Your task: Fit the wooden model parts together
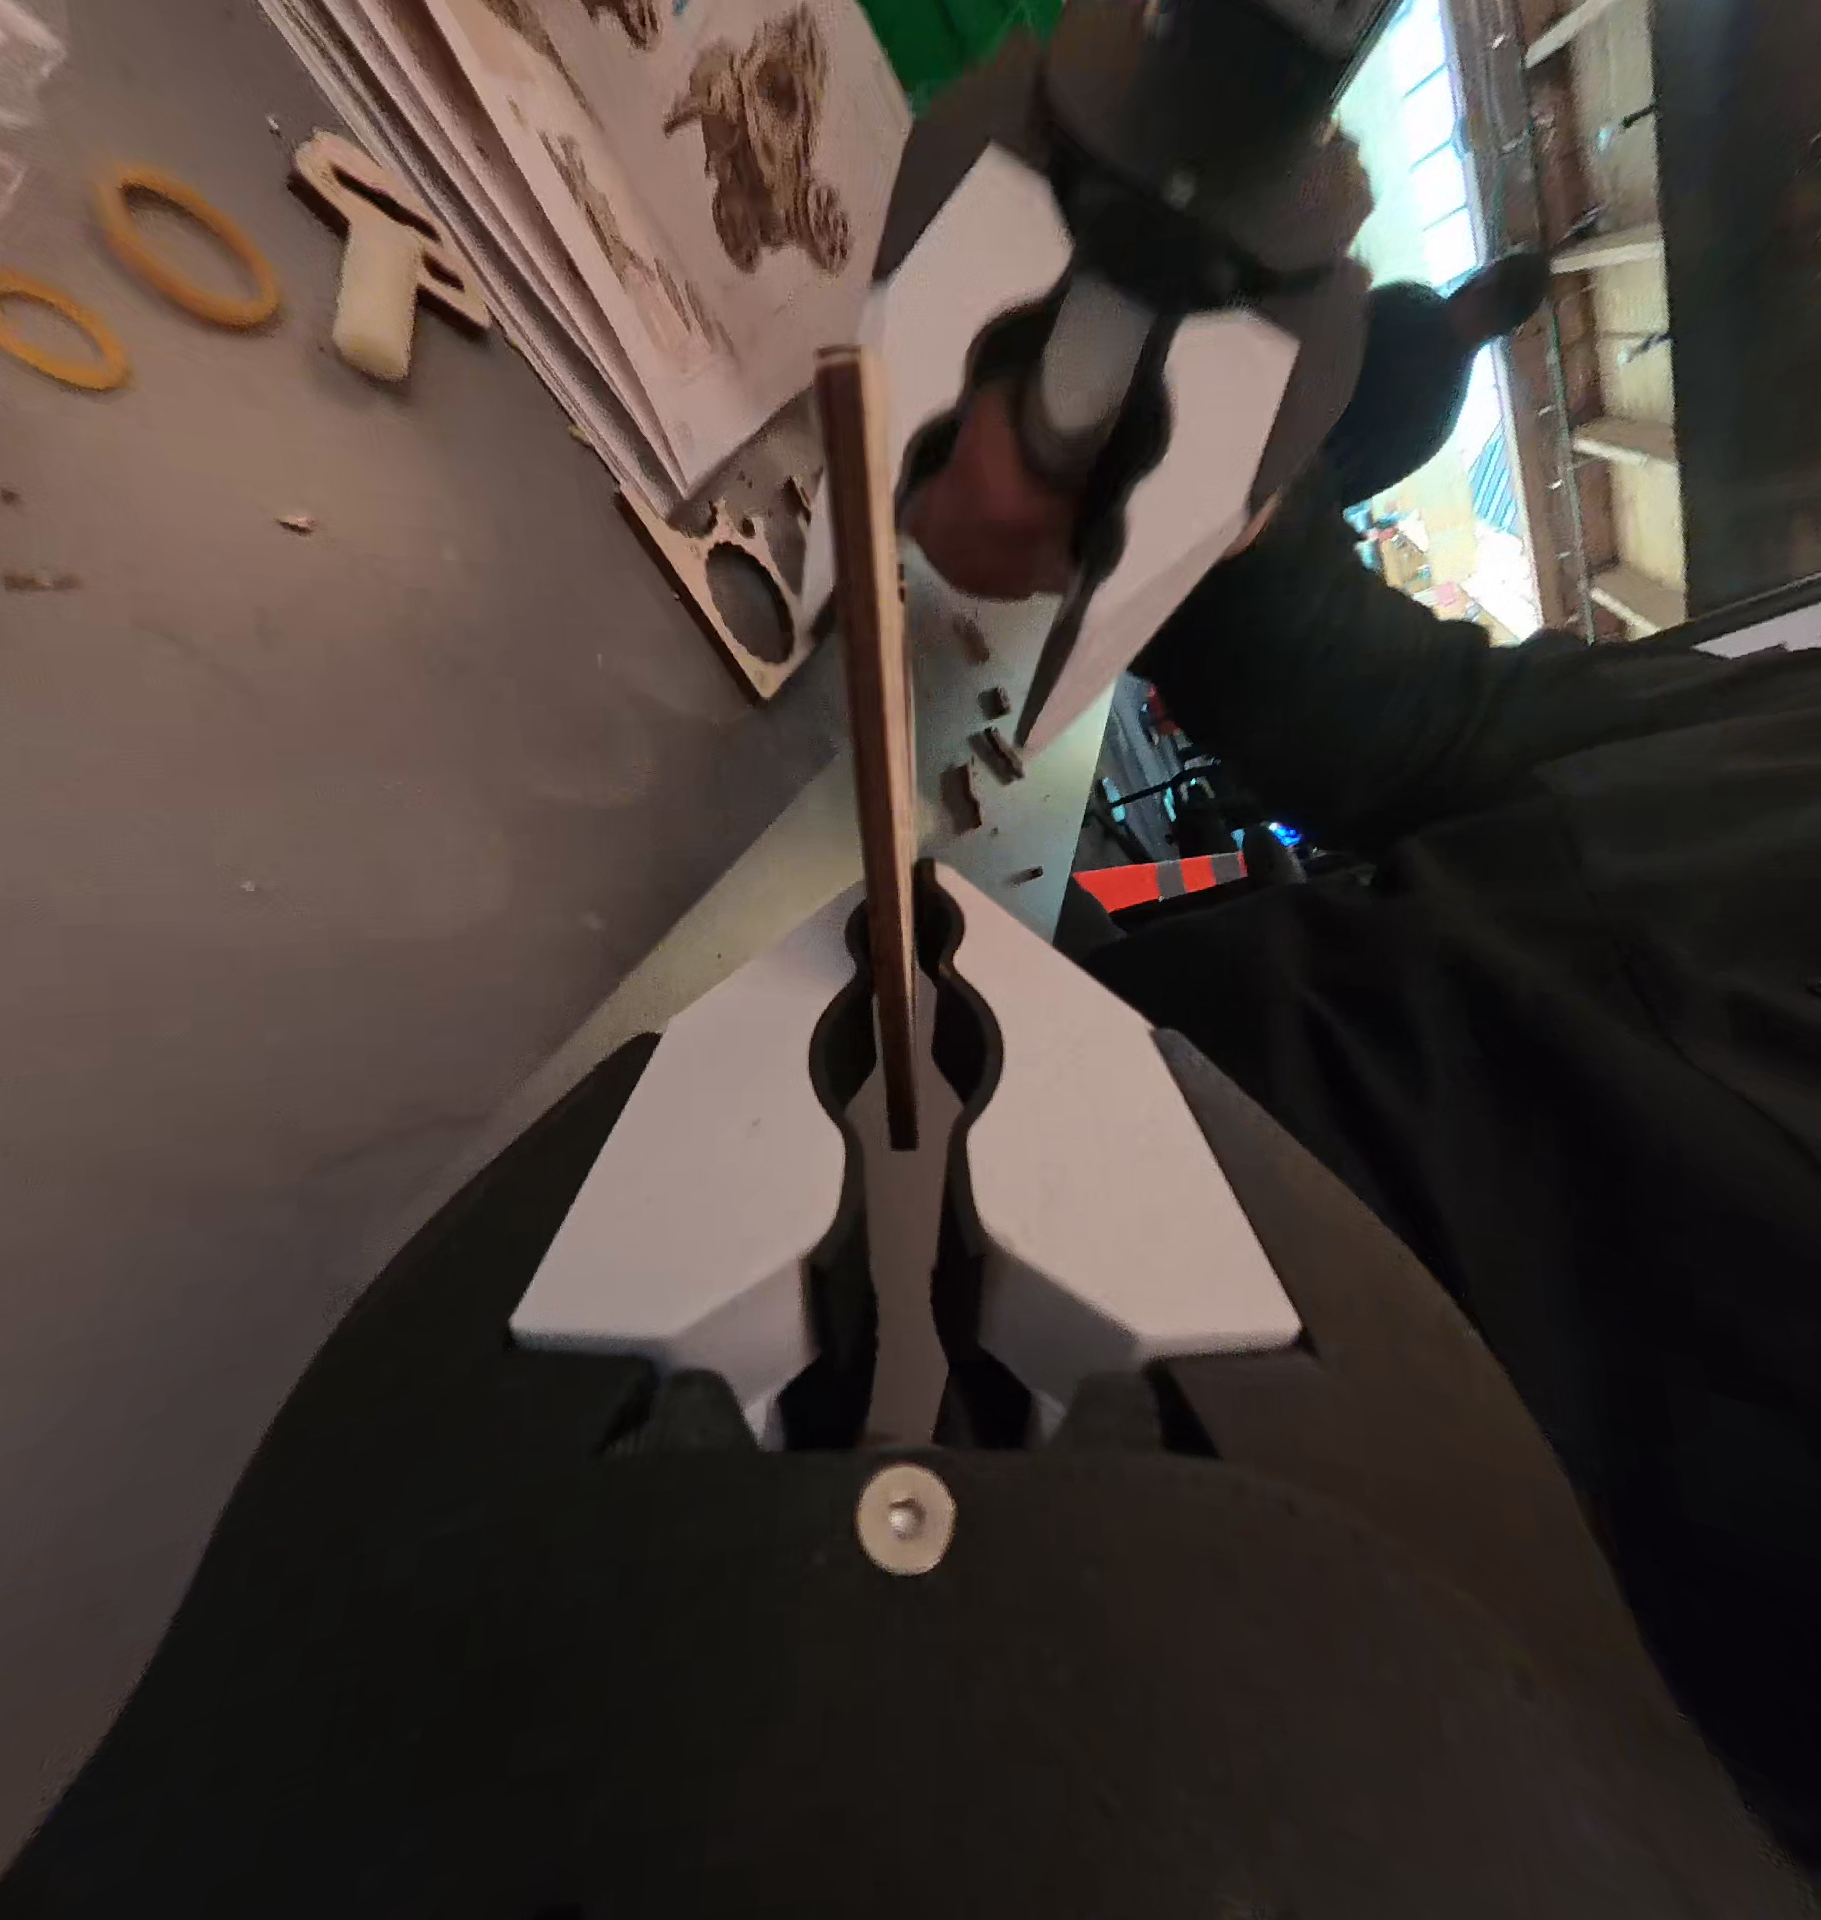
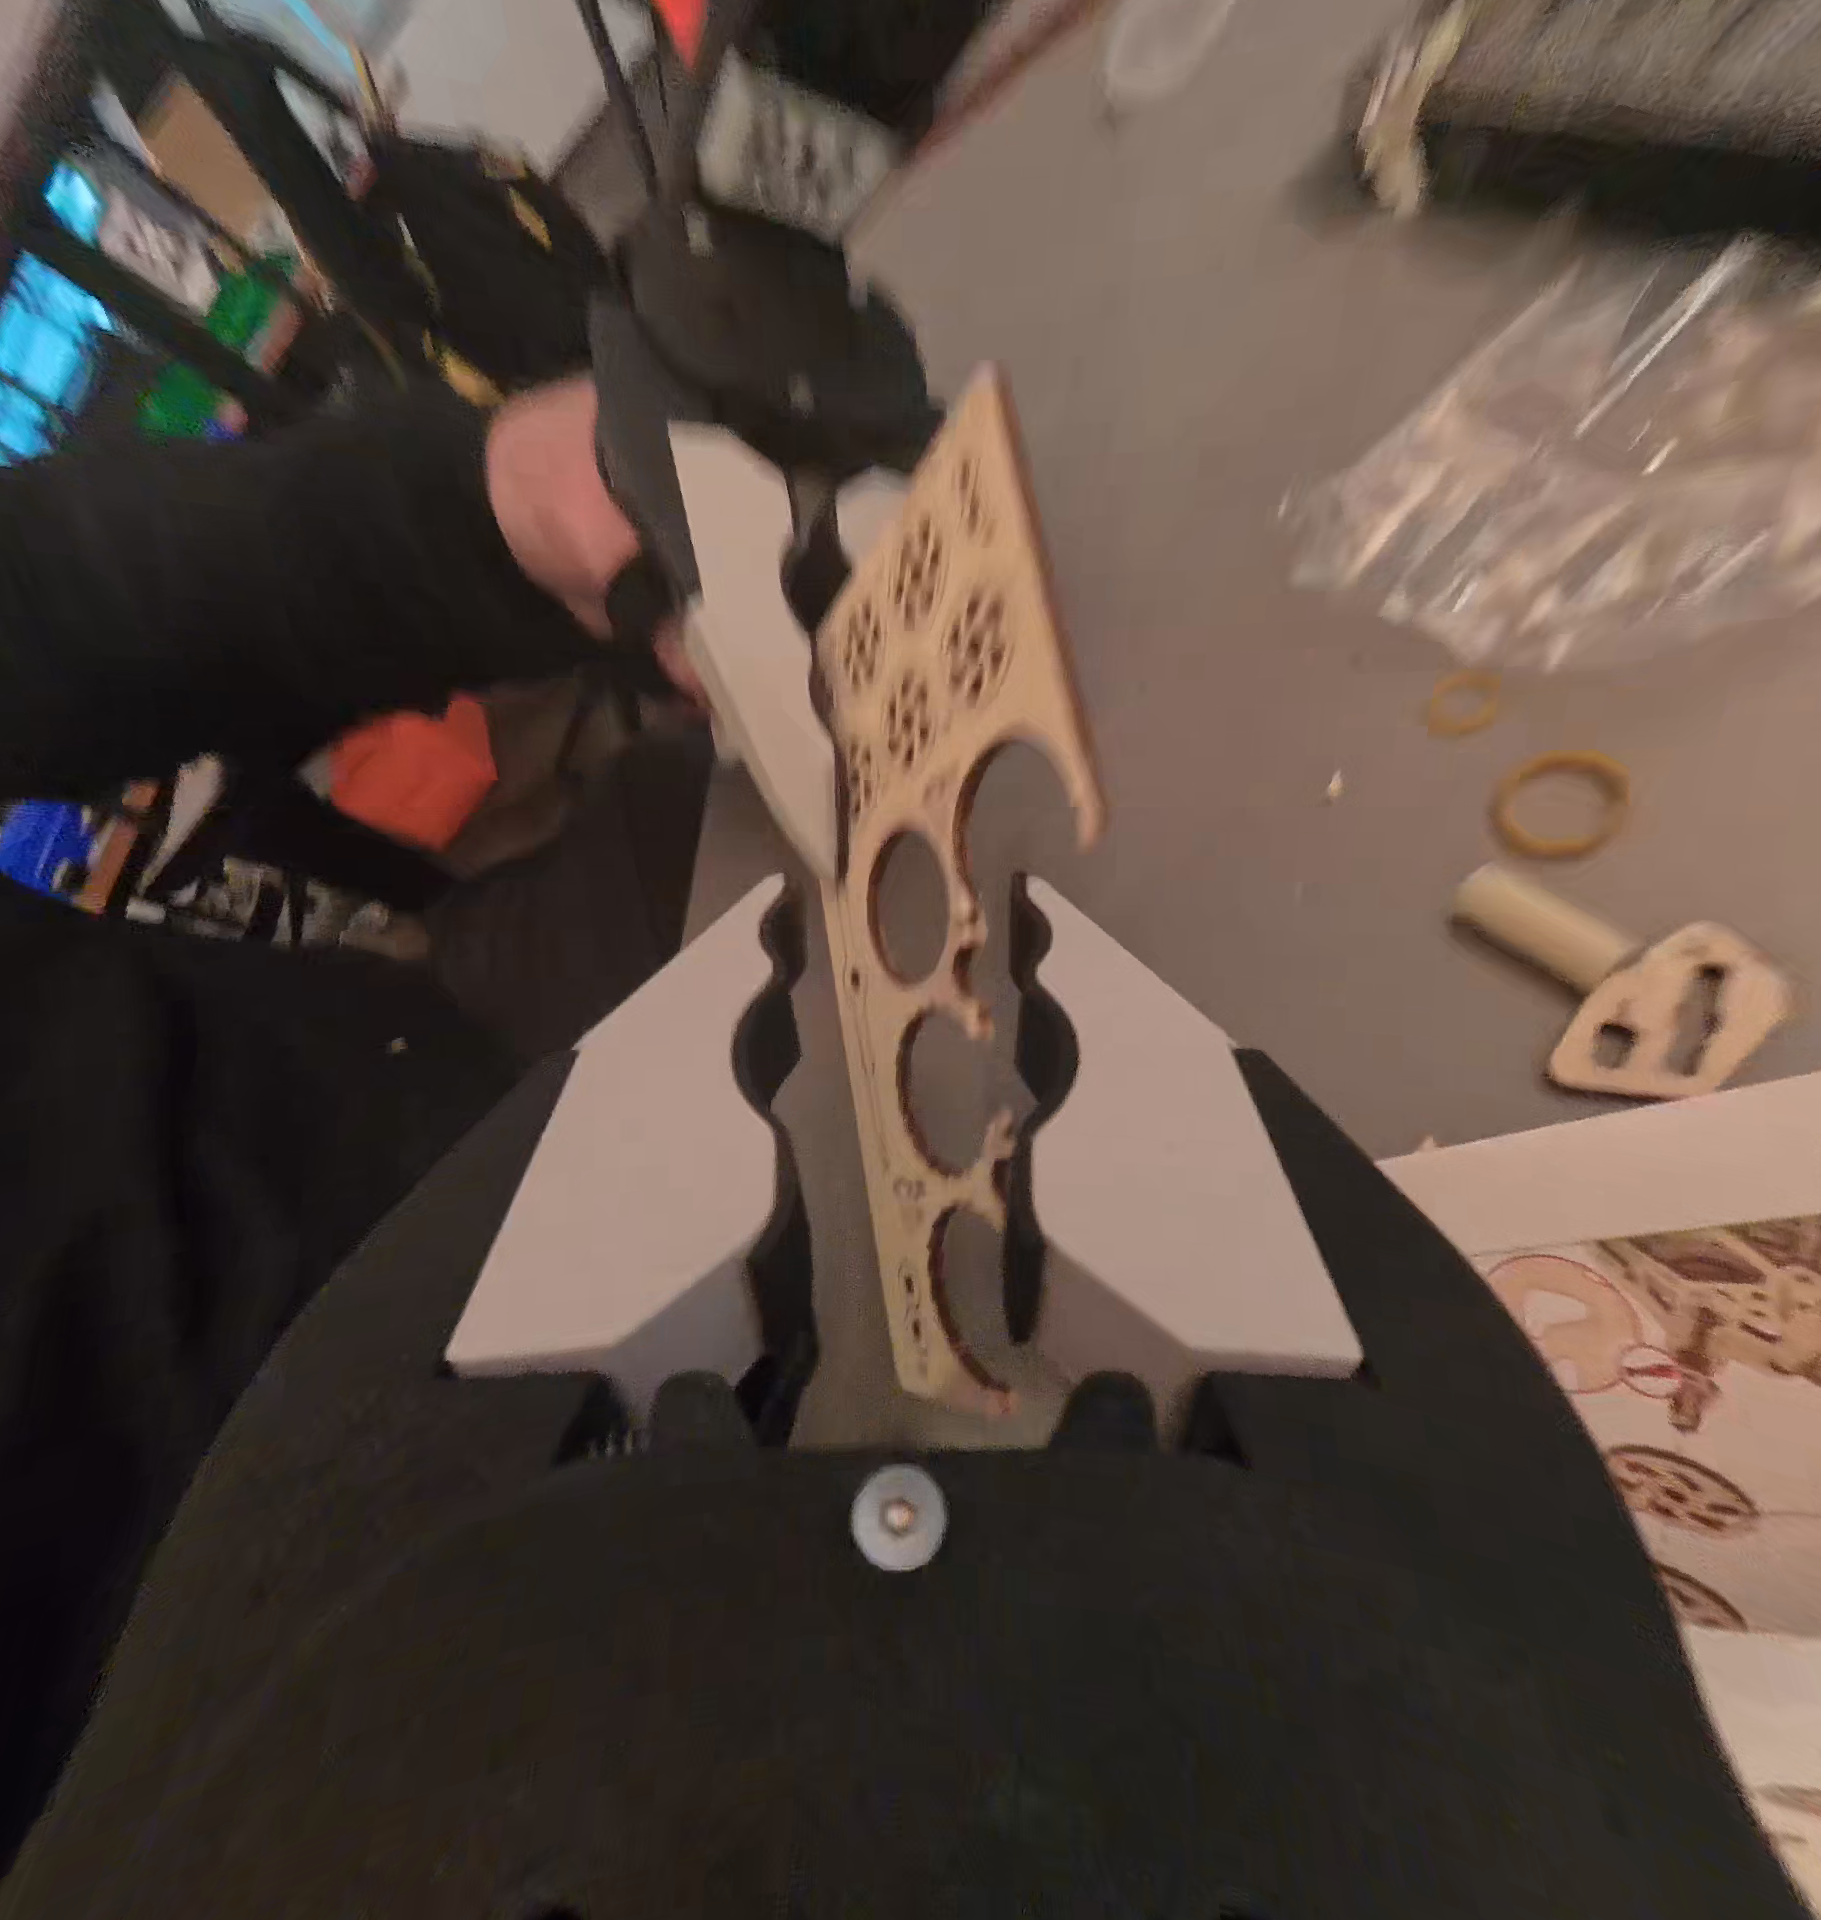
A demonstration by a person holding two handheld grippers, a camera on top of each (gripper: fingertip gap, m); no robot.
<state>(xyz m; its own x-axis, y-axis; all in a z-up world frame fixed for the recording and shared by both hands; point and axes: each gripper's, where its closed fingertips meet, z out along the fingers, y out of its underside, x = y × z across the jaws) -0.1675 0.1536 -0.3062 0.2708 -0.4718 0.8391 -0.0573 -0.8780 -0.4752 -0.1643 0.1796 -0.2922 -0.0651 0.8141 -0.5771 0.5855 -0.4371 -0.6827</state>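
Observation:
A thin wooden panel (image 2: 947,644) has a lattice pattern at its far end and round cut-outs along one side. My left gripper (image 1: 898,894) is shut on it, and in the left wrist view the panel (image 1: 870,675) stands edge-on above the table. In the right wrist view one white finger (image 2: 750,644) of the left gripper shows behind the panel. My right gripper (image 2: 906,883) is open, and the panel's cut-out end lies in the gap between its fingers. I cannot tell whether they touch it. One right finger (image 1: 1176,499) also shows in the left wrist view.
On the grey table (image 1: 262,831) lie two rubber bands (image 1: 189,244), a wooden key on a cream cylinder (image 2: 1633,997), an instruction booklet (image 2: 1664,1351), a punched-out wooden sheet (image 1: 750,613), small wood scraps (image 1: 994,748) and a clear plastic bag (image 2: 1612,468). The table edge lies close by. My two grippers' fingertips are within a few centimetres of each other.

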